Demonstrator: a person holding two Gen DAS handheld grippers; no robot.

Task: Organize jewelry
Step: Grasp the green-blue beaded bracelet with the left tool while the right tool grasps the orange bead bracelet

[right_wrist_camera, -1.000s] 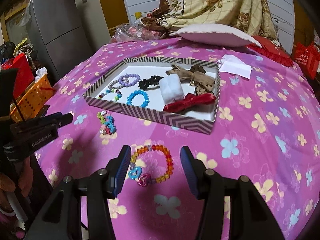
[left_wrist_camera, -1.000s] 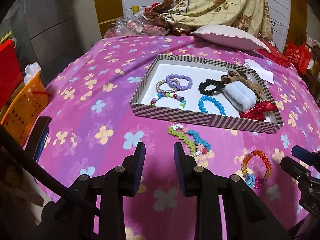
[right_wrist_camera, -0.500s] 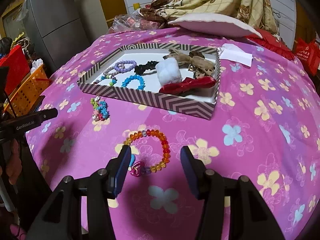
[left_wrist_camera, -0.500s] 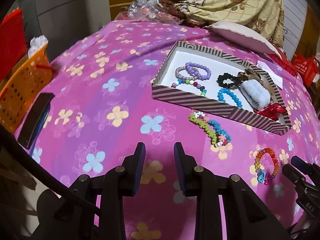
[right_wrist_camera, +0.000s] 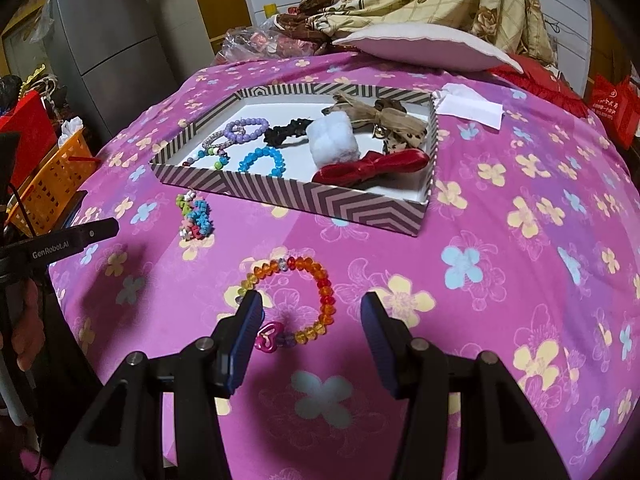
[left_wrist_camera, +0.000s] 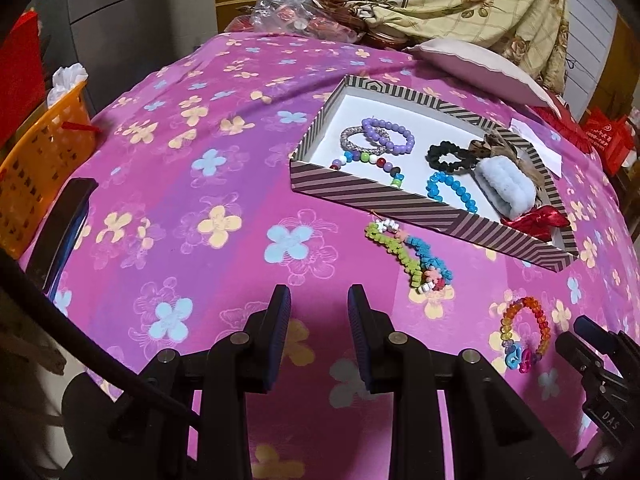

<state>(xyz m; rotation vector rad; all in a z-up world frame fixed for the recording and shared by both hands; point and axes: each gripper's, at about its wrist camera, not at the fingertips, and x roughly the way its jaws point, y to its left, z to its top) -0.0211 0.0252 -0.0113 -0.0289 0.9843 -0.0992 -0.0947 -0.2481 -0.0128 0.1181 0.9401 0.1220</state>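
Observation:
A striped shallow box (left_wrist_camera: 360,194) (right_wrist_camera: 332,204) lies on the pink flowered cloth and holds several bracelets, hair ties and bows. An orange-red bead bracelet with heart charms (right_wrist_camera: 316,280) (left_wrist_camera: 524,328) lies on the cloth in front of it. My right gripper (right_wrist_camera: 310,314) is open, its fingers straddling the near part of this bracelet. A green and blue bead bunch (left_wrist_camera: 412,256) (right_wrist_camera: 196,216) lies near the box's front wall. My left gripper (left_wrist_camera: 318,312) is open and empty over bare cloth, left of both loose pieces.
An orange basket (left_wrist_camera: 36,168) and a dark phone-like slab (left_wrist_camera: 60,232) sit at the bed's left edge. A pillow (right_wrist_camera: 424,46), a blanket and a white paper (right_wrist_camera: 470,108) lie behind the box. A grey cabinet (right_wrist_camera: 104,40) stands at the left.
My left gripper has swung left and drawn back, so the box and loose bracelets sit further right. My right gripper has moved forward over the orange bracelet, which now lies between its fingers.

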